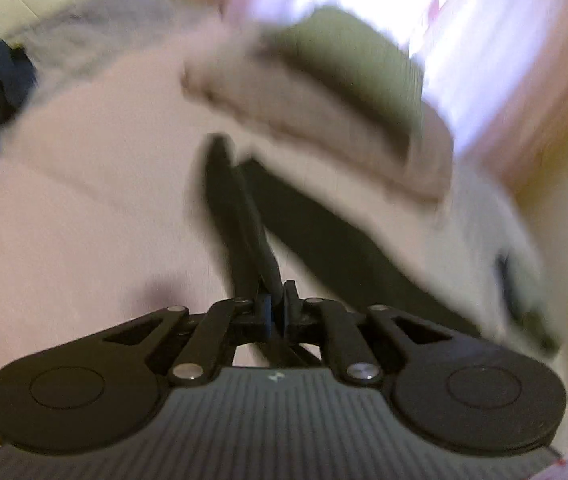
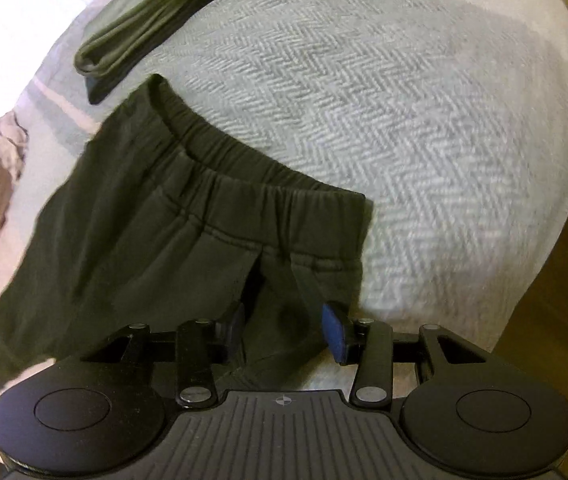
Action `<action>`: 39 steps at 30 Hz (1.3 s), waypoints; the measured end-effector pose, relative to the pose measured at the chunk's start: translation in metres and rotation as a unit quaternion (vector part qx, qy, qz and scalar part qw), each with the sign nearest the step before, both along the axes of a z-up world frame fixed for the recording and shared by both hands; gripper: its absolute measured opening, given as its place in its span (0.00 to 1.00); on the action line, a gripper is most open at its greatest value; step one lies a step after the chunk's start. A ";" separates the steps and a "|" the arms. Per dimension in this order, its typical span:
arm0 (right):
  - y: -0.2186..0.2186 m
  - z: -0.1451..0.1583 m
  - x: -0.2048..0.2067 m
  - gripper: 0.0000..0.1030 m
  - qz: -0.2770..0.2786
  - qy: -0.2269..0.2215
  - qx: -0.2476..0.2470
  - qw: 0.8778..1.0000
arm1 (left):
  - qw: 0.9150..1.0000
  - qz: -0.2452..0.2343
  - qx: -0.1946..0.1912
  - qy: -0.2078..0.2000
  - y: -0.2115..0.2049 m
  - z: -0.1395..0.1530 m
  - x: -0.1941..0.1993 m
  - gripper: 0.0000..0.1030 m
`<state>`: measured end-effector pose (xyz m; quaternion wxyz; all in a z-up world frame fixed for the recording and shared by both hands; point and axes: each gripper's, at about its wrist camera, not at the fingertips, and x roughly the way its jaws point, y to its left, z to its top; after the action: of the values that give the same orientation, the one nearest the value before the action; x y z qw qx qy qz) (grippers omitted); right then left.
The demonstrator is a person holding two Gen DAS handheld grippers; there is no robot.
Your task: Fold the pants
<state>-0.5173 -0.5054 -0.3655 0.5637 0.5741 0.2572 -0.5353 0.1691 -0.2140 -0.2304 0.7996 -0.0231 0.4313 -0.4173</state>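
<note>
Pants (image 2: 151, 216) lie on the bed (image 2: 404, 100), dark and soft, waistband gathered, folded over at least once into a rough block beside a folded green pile (image 2: 143, 24). I judge the fold half done; squaring and a last fold remain. My right gripper (image 2: 284, 324) has its jaws spread over cloth at the near edge, pressing nothing. My left gripper (image 1: 277, 304) has its jaws pressed together, perhaps pinching a dark strip, though blur hides it.
</note>
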 end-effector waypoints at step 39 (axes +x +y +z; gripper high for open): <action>0.085 -0.003 -0.007 0.58 -0.133 0.007 -0.061 0.989 | 0.972 0.038 0.172 -0.154 0.056 -0.101 0.118 0.00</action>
<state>-0.5246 -0.4203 -0.3681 0.5195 0.5643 0.1490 -0.6241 0.2869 -0.1576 -0.3316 0.8635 0.1636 0.3671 -0.3047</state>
